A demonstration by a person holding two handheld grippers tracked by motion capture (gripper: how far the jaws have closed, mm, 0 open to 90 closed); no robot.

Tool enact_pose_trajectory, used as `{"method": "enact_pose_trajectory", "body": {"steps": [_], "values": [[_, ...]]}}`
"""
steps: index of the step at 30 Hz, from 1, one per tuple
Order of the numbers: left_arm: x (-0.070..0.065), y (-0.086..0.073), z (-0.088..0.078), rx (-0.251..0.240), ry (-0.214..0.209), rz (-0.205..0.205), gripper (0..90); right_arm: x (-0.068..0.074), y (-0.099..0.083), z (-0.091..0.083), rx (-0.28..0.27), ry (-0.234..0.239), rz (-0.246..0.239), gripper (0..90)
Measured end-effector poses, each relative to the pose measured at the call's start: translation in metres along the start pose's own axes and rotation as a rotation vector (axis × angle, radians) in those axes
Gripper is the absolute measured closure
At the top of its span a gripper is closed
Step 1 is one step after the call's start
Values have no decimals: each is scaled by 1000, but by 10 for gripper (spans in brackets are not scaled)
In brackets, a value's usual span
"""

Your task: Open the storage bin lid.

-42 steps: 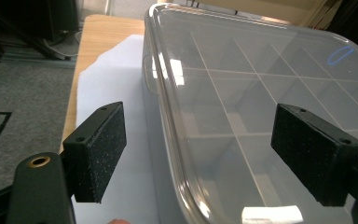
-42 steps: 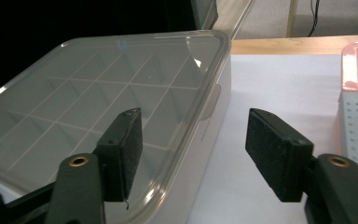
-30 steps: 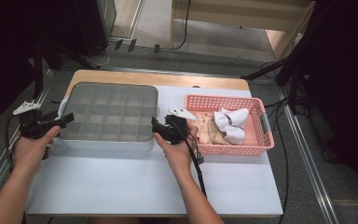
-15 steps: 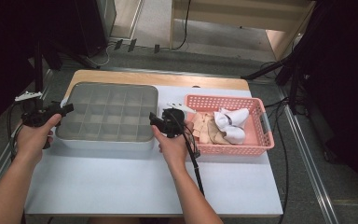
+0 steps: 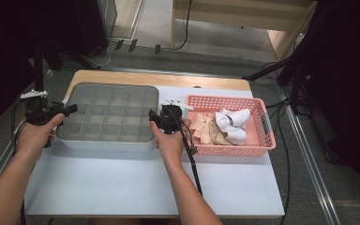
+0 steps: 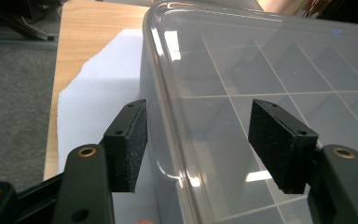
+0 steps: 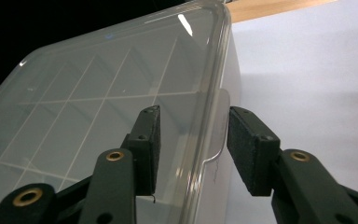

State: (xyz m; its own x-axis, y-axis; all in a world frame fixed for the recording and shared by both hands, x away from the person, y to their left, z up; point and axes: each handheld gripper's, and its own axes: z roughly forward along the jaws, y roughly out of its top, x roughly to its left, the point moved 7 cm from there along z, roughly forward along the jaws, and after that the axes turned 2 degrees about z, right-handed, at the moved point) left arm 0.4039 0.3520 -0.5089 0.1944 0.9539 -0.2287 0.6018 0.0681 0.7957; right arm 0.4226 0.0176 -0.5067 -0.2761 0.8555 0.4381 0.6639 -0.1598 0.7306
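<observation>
The grey box [image 5: 108,115] with a clear lid [image 6: 270,70] and many small compartments stands on the white table [image 5: 122,183], just to the left of the pink basket [image 5: 262,140] that holds pale cloths [image 5: 232,126]. The left gripper [image 6: 205,140] is at the left edge of the box, its jaws half wide on both sides of the lid rim, not pressing it. The right gripper [image 7: 193,144] is at the right edge; its jaws have just been closing, and the lid rim with its small tab [image 7: 219,126] stands between the pads, with a gap on each side.
</observation>
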Motion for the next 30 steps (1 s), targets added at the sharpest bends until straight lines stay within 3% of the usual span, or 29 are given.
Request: {"method": "enact_pose_trajectory", "body": {"steps": [6,11,14,19,22,25,30], "values": [[6,-1,4,19,-54,-87,352,-2,2,2,-11,3,34,591],[6,-1,6,28,-113,-154,375,-3,1,2,18,23,91,587],[5,-1,5,26,-105,-132,403,-4,-1,0,40,32,119,596],[10,-1,3,31,-138,-169,453,-5,-1,-2,48,49,129,613],[10,-2,2,38,-149,-171,461,-7,0,-3,64,66,170,648],[11,-2,-1,50,-157,-197,480,-10,2,-5,45,63,180,699],[13,-5,-6,80,-188,-217,513,-10,1,-4,56,80,198,679]]}}
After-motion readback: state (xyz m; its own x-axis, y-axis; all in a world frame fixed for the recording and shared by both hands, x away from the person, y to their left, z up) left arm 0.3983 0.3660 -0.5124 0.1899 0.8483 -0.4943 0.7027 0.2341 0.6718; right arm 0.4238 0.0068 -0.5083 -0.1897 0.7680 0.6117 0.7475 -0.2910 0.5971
